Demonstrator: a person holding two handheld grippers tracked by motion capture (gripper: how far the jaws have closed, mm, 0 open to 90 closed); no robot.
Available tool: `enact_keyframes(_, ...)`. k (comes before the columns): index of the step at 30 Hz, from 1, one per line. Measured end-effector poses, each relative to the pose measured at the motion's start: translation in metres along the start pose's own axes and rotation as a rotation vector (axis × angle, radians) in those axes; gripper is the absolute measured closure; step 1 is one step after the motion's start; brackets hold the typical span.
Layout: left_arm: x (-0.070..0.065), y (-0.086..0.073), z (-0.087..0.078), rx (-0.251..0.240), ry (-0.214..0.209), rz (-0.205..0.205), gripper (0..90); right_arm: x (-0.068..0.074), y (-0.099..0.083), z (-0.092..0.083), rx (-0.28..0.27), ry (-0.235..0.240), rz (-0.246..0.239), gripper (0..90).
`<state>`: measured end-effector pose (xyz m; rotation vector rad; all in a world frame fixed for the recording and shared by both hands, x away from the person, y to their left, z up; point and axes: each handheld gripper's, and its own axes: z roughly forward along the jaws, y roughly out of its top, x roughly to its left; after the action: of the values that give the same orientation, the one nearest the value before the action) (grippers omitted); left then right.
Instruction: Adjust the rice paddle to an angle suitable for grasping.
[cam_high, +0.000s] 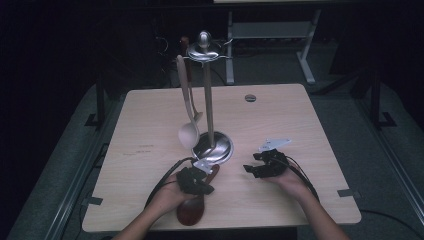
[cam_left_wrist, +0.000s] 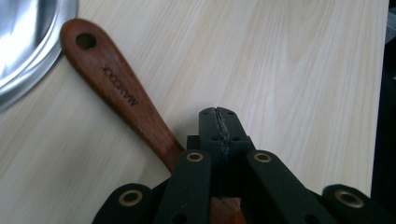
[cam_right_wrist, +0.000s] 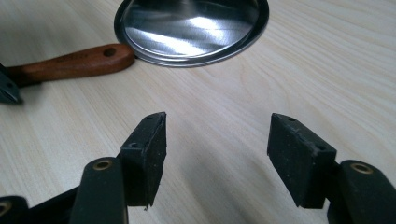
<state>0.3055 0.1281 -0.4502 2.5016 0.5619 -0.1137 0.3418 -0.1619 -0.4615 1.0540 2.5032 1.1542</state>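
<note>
Nearest the lens in the left gripper view, we see the left gripper (cam_left_wrist: 219, 122) with its two black jaws pressed together, nothing between the pads. Its body covers the lower part of the dark reddish-brown wooden spoon (cam_left_wrist: 121, 91), so the bowl is cut off from that view. In the high view the left gripper (cam_high: 196, 181) sits above the spoon (cam_high: 192, 209), hiding the middle of the handle; the rounded bowl shows below it near the table's front edge.

We read the spoon's long axis as running from the front edge diagonally away from the person: bowl toward the person, handle end with its hanging hole toward the round polished steel base (cam_left_wrist: 28, 42) of the utensil stand. Handle end and base rim lie just beside each other; we cannot tell whether they touch. The spoon lies flat on the table. Lettering is stamped on the handle, but it is too soft to read with certainty.

The right gripper (cam_right_wrist: 217, 154) has its jaws spread wide, with bare tabletop between them, and rests to the right of the stand base (cam_high: 214, 146).

A pale wooden spoon (cam_high: 188, 134) hangs from the stand's top ring.

The surface is a light wood-grain table (cam_high: 150, 120). The room around it is dark; a grey floor and white table legs (cam_high: 305, 65) are faintly visible behind.
</note>
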Motion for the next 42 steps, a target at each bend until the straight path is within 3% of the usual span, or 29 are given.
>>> enact_keyframes(9,0.007,-0.025,-0.021,0.027,0.044,-0.031,89.9,-0.001,-0.001,0.0,-0.001,-0.001,-0.006,37.6)
enact_keyframes(15,0.013,-0.043,-0.037,0.05,0.113,-0.055,89.9,-0.001,-0.001,0.0,0.0,-0.003,-0.004,37.6)
enact_keyframes(16,0.015,-0.046,-0.041,0.065,0.114,-0.04,89.8,0.0,0.0,0.0,-0.001,-0.001,-0.002,37.6)
enact_keyframes(19,0.014,-0.051,-0.049,0.037,0.114,-0.081,88.7,0.0,0.0,0.0,0.0,-0.002,-0.002,37.6)
enact_keyframes(21,0.015,-0.051,-0.058,0.037,0.127,-0.08,84.3,-0.001,-0.001,0.0,-0.001,-0.003,-0.008,37.6)
enact_keyframes(24,0.016,-0.048,-0.065,0.007,0.12,-0.146,76.4,-0.001,0.0,0.0,0.0,-0.003,-0.003,37.7)
enact_keyframes(28,0.023,-0.046,-0.062,0.032,0.141,-0.183,65.0,0.0,0.0,0.0,0.001,-0.002,-0.004,37.7)
enact_keyframes(31,0.031,-0.043,-0.058,0.086,0.13,-0.215,60.3,0.0,0.0,0.0,0.001,-0.002,-0.005,37.7)
enact_keyframes(32,0.034,-0.041,-0.058,0.118,0.127,-0.207,59.7,-0.001,0.0,0.0,0.001,-0.003,-0.005,37.7)
enact_keyframes(38,0.036,-0.031,-0.051,0.155,0.142,-0.228,62.6,-0.001,0.0,0.0,-0.002,-0.005,-0.004,37.7)
enact_keyframes(39,0.038,-0.03,-0.05,0.183,0.147,-0.206,64.1,-0.001,0.0,0.0,-0.003,-0.005,-0.003,37.7)
enact_keyframes(42,0.039,-0.03,-0.046,0.215,0.145,-0.196,66.4,-0.001,0.0,-0.001,-0.004,-0.004,-0.005,37.7)
